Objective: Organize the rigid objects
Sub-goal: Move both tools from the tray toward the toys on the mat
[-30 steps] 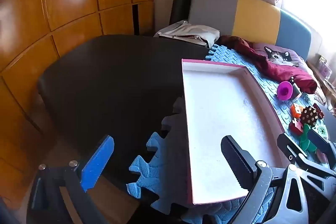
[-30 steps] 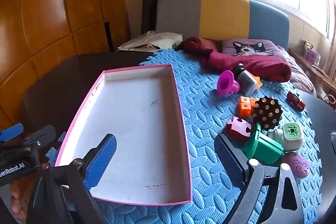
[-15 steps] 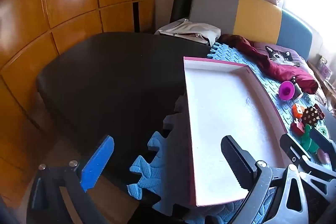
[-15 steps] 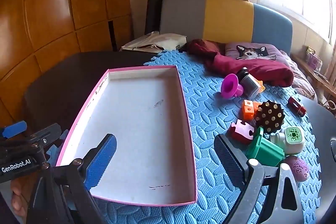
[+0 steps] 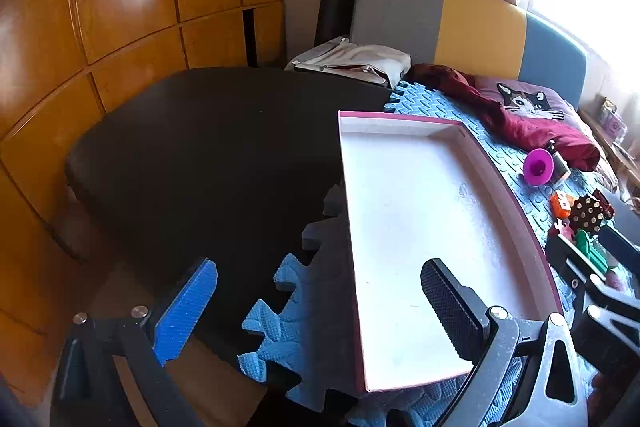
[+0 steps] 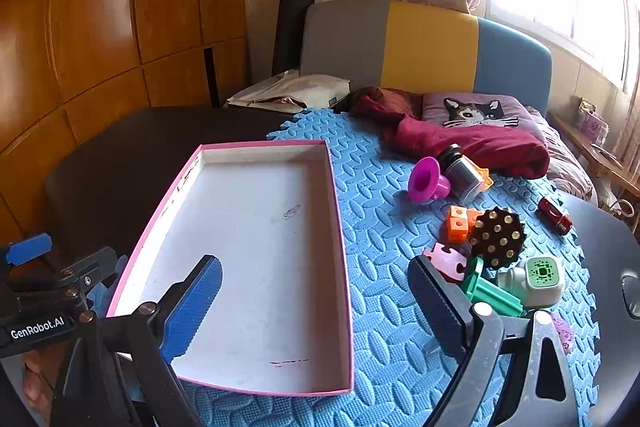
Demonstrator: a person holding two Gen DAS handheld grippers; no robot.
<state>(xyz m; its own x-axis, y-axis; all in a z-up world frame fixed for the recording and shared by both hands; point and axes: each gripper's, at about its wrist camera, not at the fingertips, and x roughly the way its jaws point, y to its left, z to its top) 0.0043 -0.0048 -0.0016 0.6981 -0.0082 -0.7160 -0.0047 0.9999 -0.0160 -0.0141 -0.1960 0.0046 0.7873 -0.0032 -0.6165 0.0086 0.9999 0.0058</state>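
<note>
Right wrist view: over the last second my right tongs (image 6: pixel 316 291) rose and drew back slightly from the blue foam mat (image 6: pixel 384 227), so the box (image 6: pixel 256 243) and the toys sat lower in frame. Both jaws stood apart, holding nothing. My left tongs (image 5: pixel 320 299) barely shifted; their jaws were also apart and empty, hovering over the near left edge of the box. No toy had moved, so I judged sorting had not begun.

The box lay empty at 11 o'clock from the right tongs. The toys lay loose on the mat from 1 to 3 o'clock: a purple funnel (image 6: pixel 426 181), a metal can (image 6: pixel 464 173), an orange block (image 6: pixel 458 223), a spiky ball (image 6: pixel 496 237), a pink puzzle piece (image 6: pixel 446 259), a green peg (image 6: pixel 488 291), a white-and-green cube (image 6: pixel 540 277) and a red car (image 6: pixel 554 215).

The ball, puzzle piece, peg and cube touched or overlapped, which I judged would crowd a grasp. A red cloth (image 6: pixel 460 143) lay at 12 o'clock beyond them.
</note>
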